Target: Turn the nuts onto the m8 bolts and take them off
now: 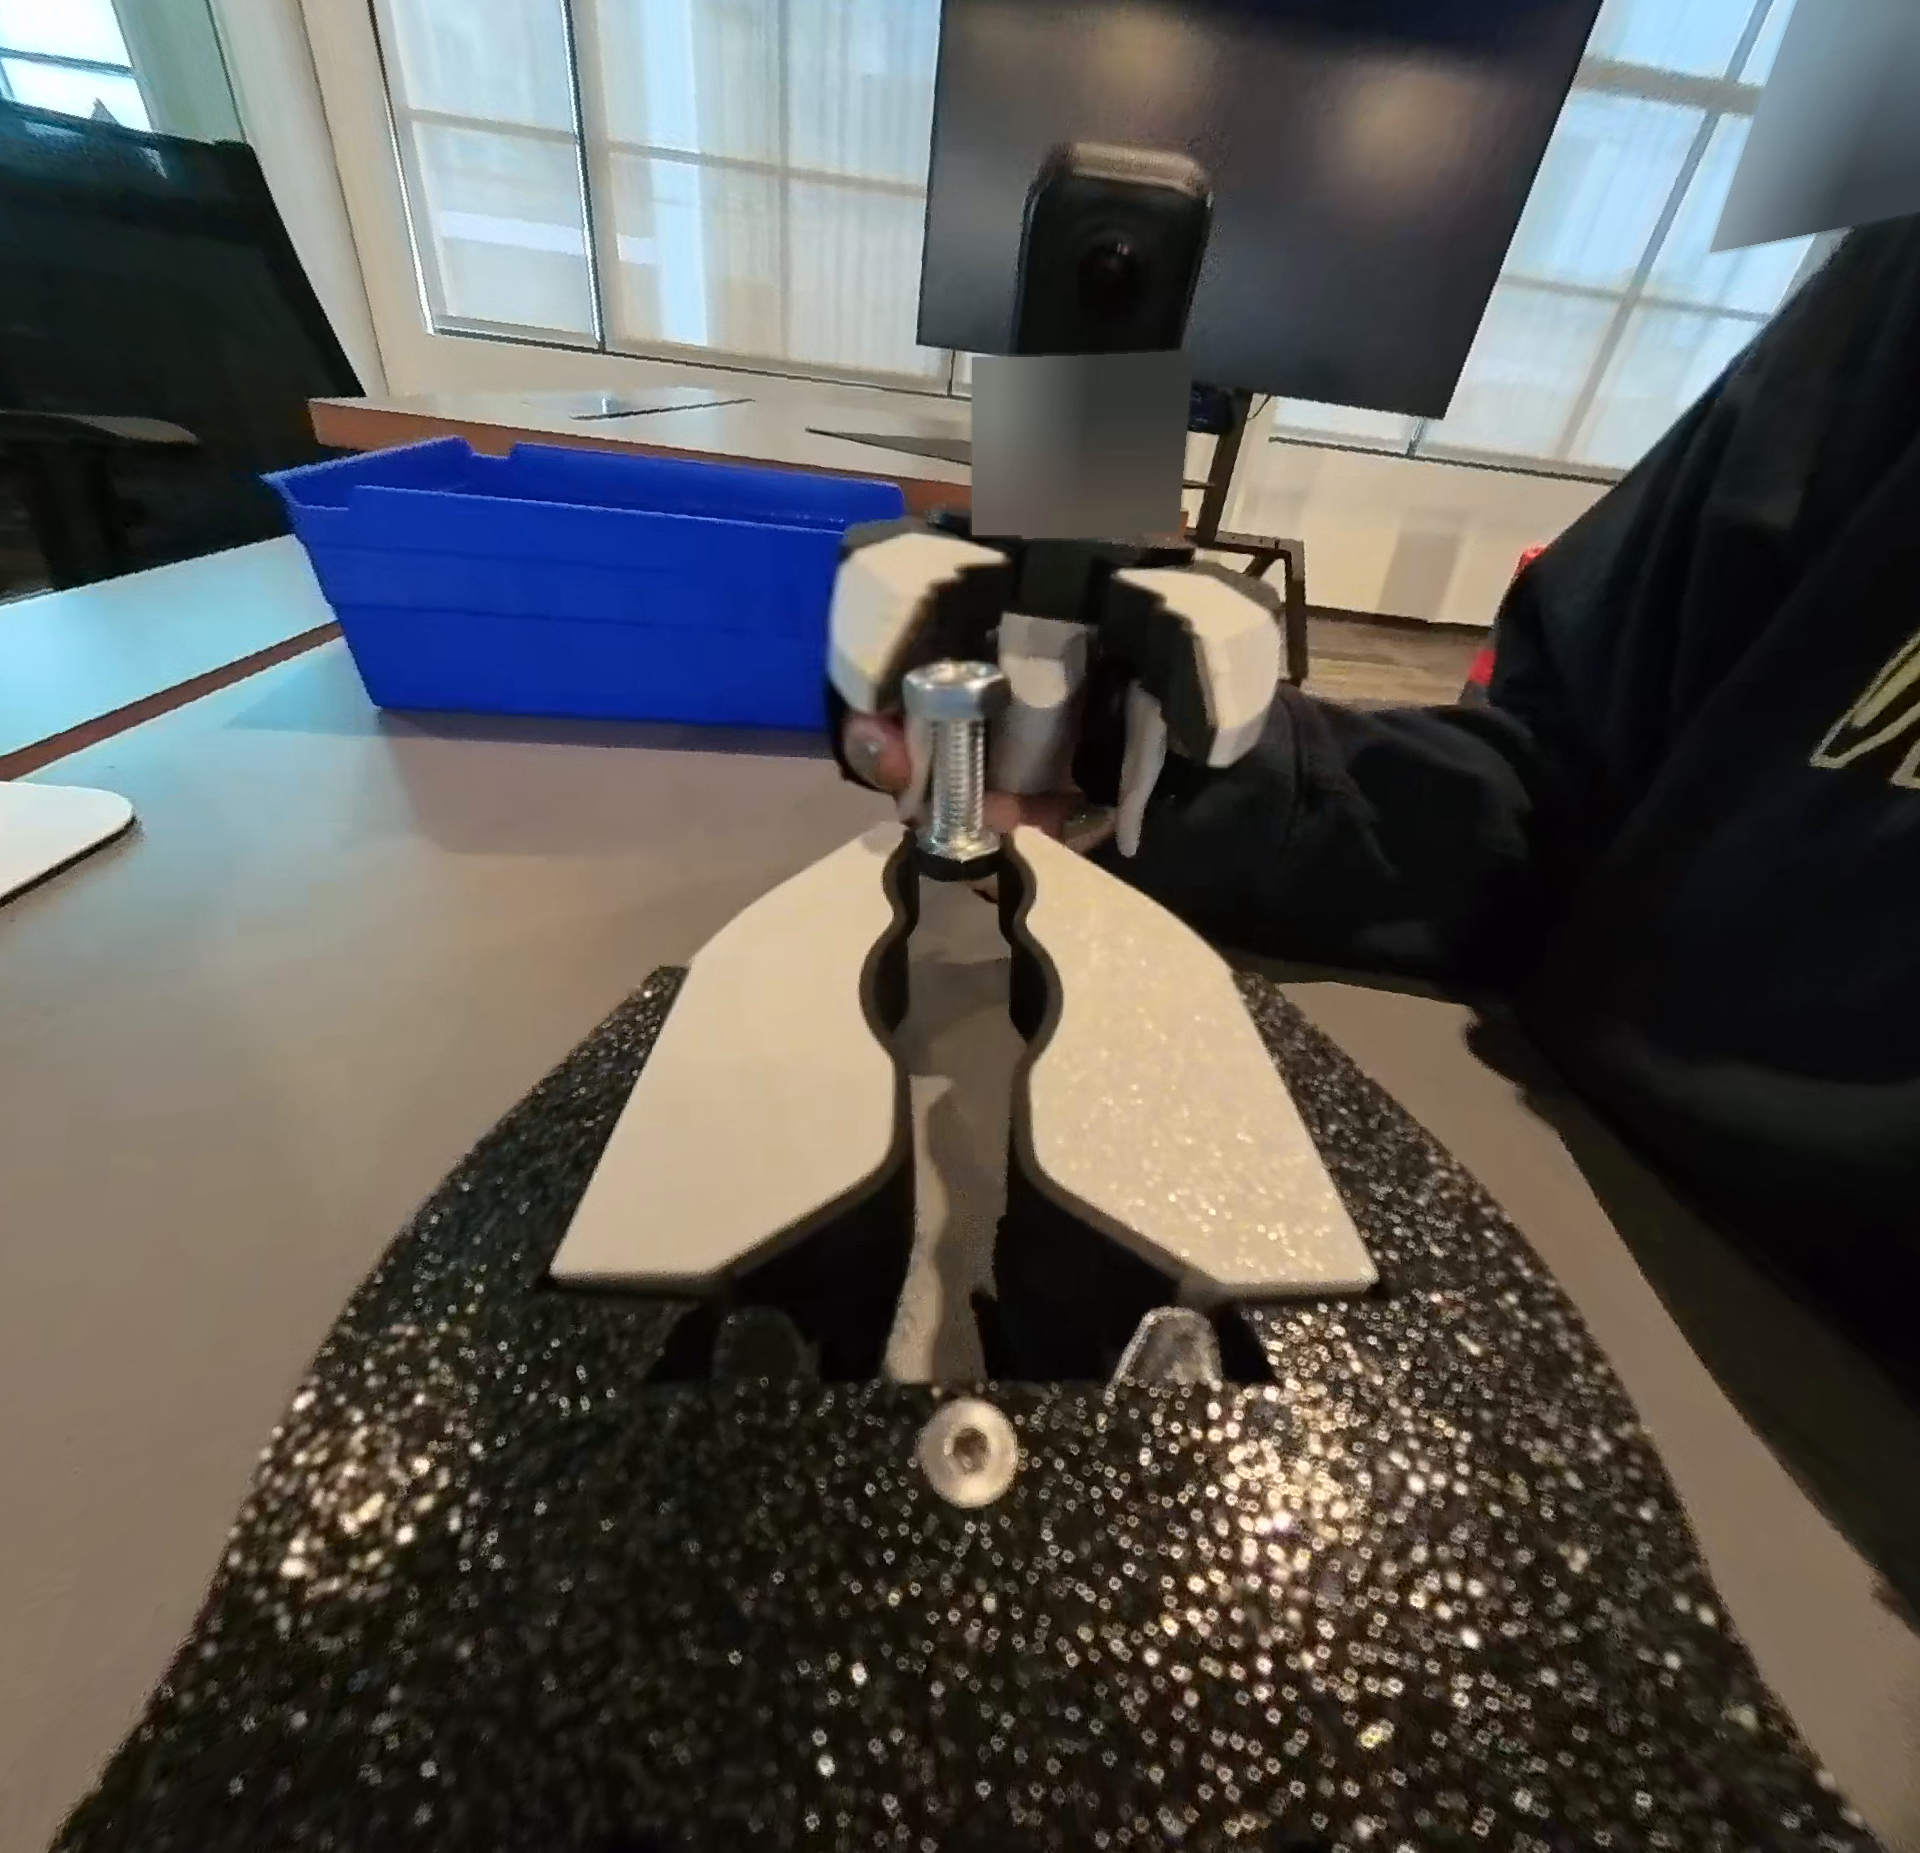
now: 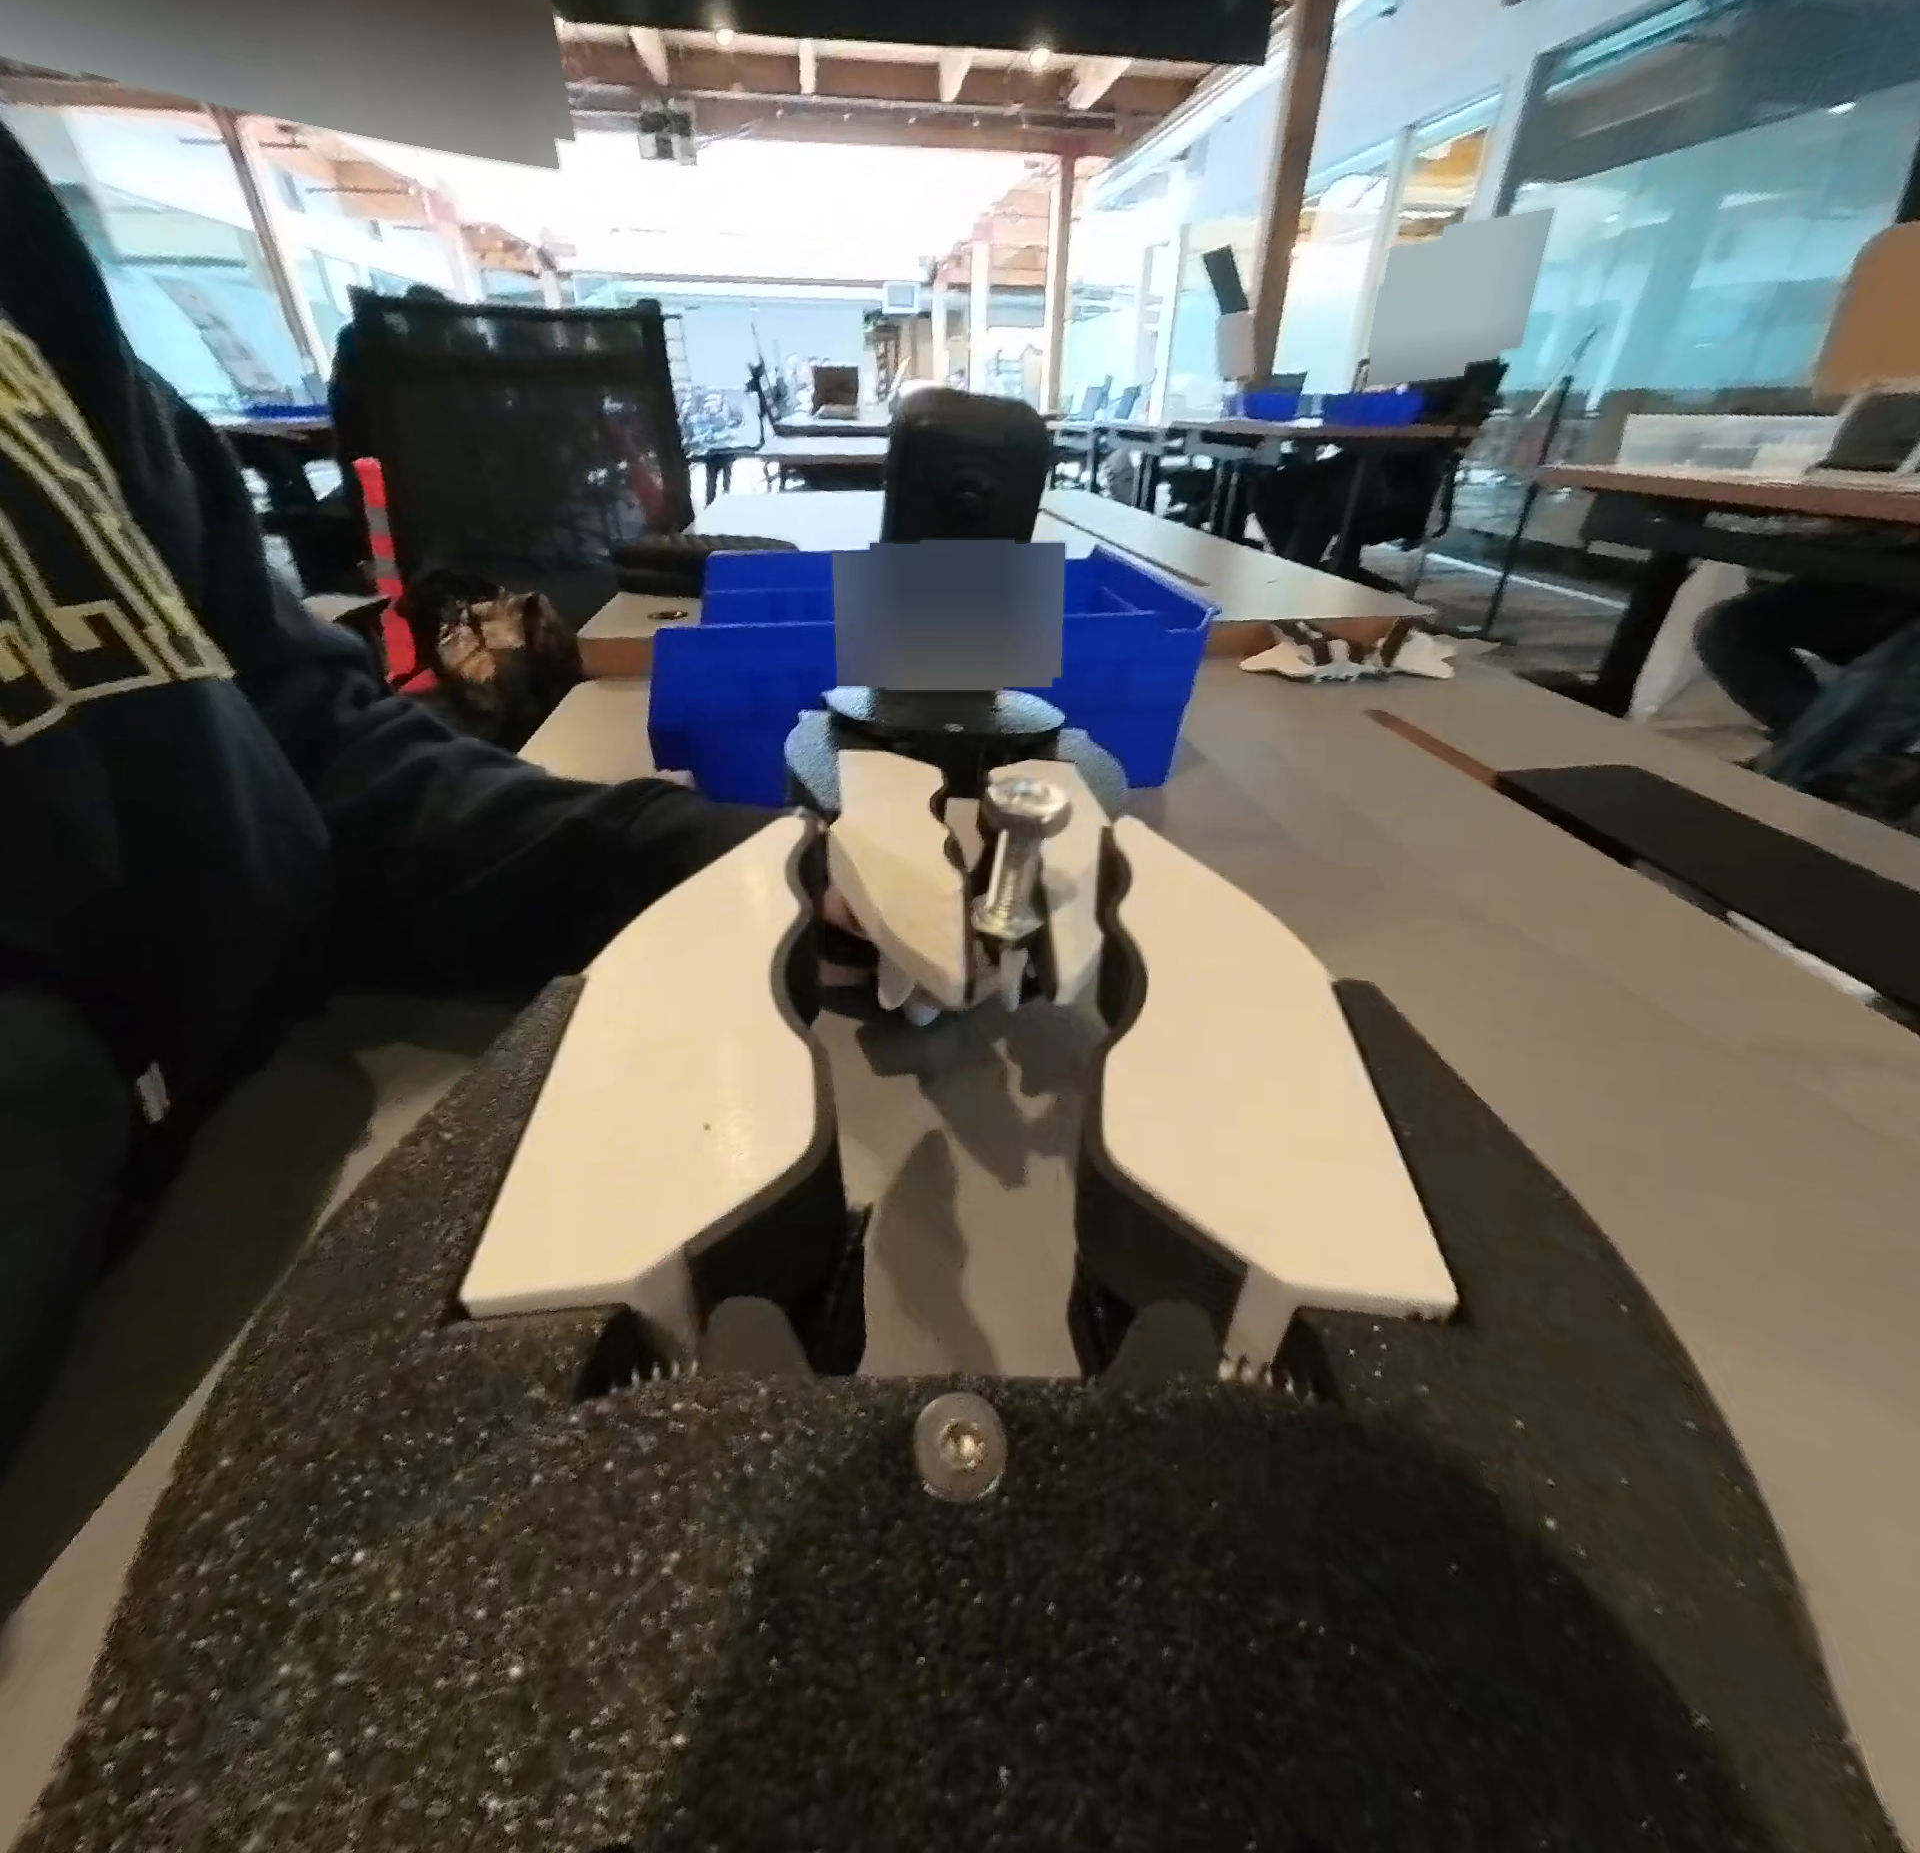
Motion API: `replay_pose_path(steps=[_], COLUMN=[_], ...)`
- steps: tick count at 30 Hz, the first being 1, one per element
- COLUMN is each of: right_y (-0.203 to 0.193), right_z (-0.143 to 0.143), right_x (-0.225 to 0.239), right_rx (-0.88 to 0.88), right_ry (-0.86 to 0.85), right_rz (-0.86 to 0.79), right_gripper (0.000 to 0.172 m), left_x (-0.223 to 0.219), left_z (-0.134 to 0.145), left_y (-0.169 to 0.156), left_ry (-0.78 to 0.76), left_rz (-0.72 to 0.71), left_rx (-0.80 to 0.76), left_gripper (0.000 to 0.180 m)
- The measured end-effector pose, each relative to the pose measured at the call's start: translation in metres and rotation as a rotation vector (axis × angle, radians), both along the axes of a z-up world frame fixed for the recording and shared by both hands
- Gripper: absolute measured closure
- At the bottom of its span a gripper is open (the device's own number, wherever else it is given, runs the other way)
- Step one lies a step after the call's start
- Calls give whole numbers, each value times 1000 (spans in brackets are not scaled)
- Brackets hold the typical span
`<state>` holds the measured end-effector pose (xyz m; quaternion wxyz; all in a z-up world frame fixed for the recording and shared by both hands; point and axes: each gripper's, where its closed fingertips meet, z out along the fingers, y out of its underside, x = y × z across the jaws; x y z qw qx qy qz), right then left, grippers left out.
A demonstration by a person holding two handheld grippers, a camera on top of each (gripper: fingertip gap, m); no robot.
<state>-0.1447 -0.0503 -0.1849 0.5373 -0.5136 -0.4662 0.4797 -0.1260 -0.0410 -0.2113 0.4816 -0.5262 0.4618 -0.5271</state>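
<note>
My left gripper (image 1: 951, 873) is shut on a silver hex nut (image 1: 948, 853) at its fingertips. A silver M8 bolt (image 1: 948, 764) stands upright out of the nut, head on top. In the right wrist view the same bolt (image 2: 1013, 873) and nut (image 2: 1003, 925) sit in the left gripper (image 2: 977, 936), which faces me. My right gripper (image 2: 958, 847) is open, its white fingers (image 2: 707, 1024) spread wide on either side of the bolt without touching it. It also shows in the left wrist view (image 1: 1049, 660), just behind the bolt and held by a hand in a dark sleeve.
A blue plastic bin (image 1: 582, 598) stands on the grey table (image 1: 312, 920) behind the grippers; it also shows in the right wrist view (image 2: 1132, 681). The person's dark sleeve (image 1: 1455, 816) lies across the table at the right. A white flat object (image 1: 52, 837) lies at the left edge. Less than 4 cm separates the two grippers' tips.
</note>
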Motion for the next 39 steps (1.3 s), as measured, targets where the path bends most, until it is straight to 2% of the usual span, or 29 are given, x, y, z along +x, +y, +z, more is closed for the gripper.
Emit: replay_pose_path(steps=[3, 7, 11, 13, 15, 18, 24, 29, 32, 39], right_y=[0, -11, -9, -8, 0, -3, -19, -16, -12, -9], right_z=[-2, -4, -5, -2, 4, 2, -6, -10, -9, 2], right_x=[-9, -22, -6, 6, 10, -1, -22, 2, 5, -6], right_rx=[7, 25, 18, -11, -18, 6, 27, -51, -40, 19], right_ry=[-9, -21, -31, -15, 23, 12, -33, -78, -49, 32], right_rz=[-20, 32, 46, 70, 17, 7, 76, 126, 98, 27], right_gripper=[109, 108, 121, 136, 126, 116, 114, 131, 135, 115], left_x=[6, 11, 4, 0, -2, 7, 12, 10, 10, 8], left_z=[-7, -11, -2, 3, 5, -4, -10, -7, -5, -2], left_y=[-7, -13, -6, -1, -2, -11, -17, -13, -13, -10], left_ry=[57, 93, 17, -25, -44, 33, 82, 57, 41, 22], left_rz=[-34, -58, -34, -10, -29, -70, -98, -52, -52, -28], left_rx=[27, 39, 5, -19, -37, -4, 11, 25, 5, 4], left_gripper=[167, 167, 167, 167, 167, 167, 167, 167, 167, 167])
